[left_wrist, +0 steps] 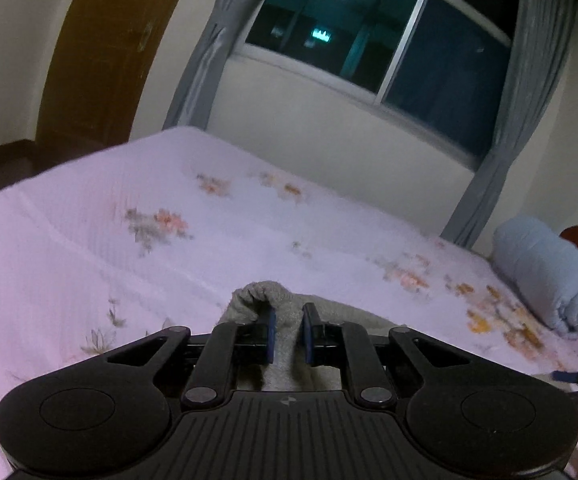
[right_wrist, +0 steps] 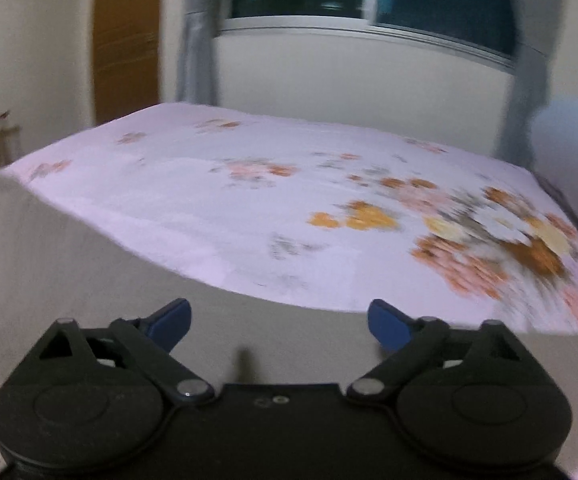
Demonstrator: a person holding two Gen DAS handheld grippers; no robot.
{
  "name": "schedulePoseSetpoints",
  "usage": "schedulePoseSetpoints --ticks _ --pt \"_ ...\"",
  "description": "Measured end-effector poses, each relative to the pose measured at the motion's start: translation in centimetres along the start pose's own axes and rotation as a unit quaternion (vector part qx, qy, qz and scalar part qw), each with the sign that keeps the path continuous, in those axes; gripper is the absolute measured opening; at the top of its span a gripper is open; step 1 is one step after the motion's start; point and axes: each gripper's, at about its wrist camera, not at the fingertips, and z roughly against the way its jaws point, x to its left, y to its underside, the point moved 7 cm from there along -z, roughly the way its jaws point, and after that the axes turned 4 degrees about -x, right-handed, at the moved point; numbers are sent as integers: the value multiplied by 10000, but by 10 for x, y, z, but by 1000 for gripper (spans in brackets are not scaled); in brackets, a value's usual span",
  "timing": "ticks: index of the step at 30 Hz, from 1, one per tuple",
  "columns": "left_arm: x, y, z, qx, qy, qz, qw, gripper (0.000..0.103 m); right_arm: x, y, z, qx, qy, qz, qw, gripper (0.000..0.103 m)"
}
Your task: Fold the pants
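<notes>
The grey pants [left_wrist: 285, 336] show in the left wrist view as a bunched fold of fabric between the blue pads of my left gripper [left_wrist: 288, 334], which is shut on it just above the bed. In the right wrist view the pants [right_wrist: 89, 272] spread as a wide grey sheet across the lower left, under and in front of my right gripper [right_wrist: 279, 322]. The right gripper's jaws stand wide apart, holding nothing. That view is blurred by motion.
The bed [left_wrist: 129, 216] has a pale pink floral sheet. A rolled light-blue blanket [left_wrist: 549, 276] lies at its right end. Behind are a wall, a dark window [left_wrist: 389, 40] with grey curtains, and a wooden door [left_wrist: 105, 48] at left.
</notes>
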Motion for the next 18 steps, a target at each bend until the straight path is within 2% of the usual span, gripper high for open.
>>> schedulePoseSetpoints --ticks 2,4,9,11,14,15,16,17,18 --pt "2 -2 2 17 -34 -14 10000 13 8 2 -12 118 -184 253 9994 72" --pt "3 -2 -1 57 -71 -69 9999 13 15 4 -25 258 -362 515 9977 67" --pt "3 -2 -2 61 -88 -165 9998 13 20 3 -50 410 -550 902 9936 61" --pt "4 -2 -3 79 -65 -173 9998 13 20 5 -61 641 -746 1034 9898 54" --pt "3 -4 -2 142 -12 -233 9996 13 22 7 -71 924 -1109 1302 9809 53" --pt "2 -3 -2 161 -5 -256 9995 14 22 7 -73 1002 -1239 1376 9776 48" --pt "2 -3 -2 180 -20 -282 9994 14 22 8 -75 1140 -1431 1352 9738 21" --pt "3 -2 -3 210 -28 -282 9994 13 21 9 -76 1277 -1477 1317 9719 5" --pt "4 -1 -4 236 -42 -286 9993 13 20 9 -74 1288 -1467 1381 9710 2"
